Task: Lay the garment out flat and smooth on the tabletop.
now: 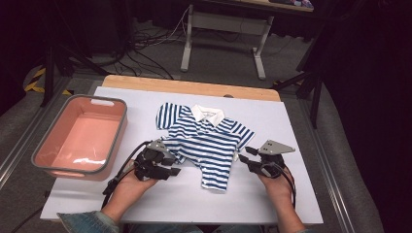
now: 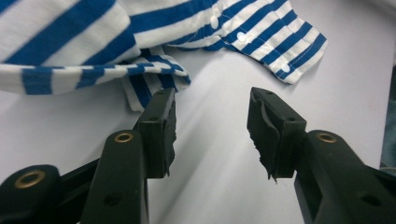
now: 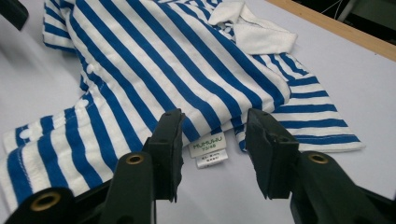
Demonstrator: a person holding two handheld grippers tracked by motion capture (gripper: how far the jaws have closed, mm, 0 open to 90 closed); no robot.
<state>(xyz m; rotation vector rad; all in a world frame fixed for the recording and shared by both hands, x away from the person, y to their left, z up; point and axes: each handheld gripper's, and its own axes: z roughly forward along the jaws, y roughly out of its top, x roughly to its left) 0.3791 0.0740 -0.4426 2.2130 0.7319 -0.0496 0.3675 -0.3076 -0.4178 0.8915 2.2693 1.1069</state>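
Currently both hand-held grippers are flanking the striped shirt [image 1: 206, 141], presumably to catch its side edges for folding. Left hand-held gripper [image 1: 171, 165], at the shirt's 8 o'clock, is standing open, nothing between its jaws. Right hand-held gripper [image 1: 246, 158], at 4 o'clock, is also open, its jaws framing the side label [image 3: 208, 145]. The shirt is lying flat mid-worktop [image 1: 291, 126]: blue-and-white stripes, white collar [image 1: 208, 114].

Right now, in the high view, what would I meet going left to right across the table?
Pink tub → left gripper → striped shirt → right gripper.
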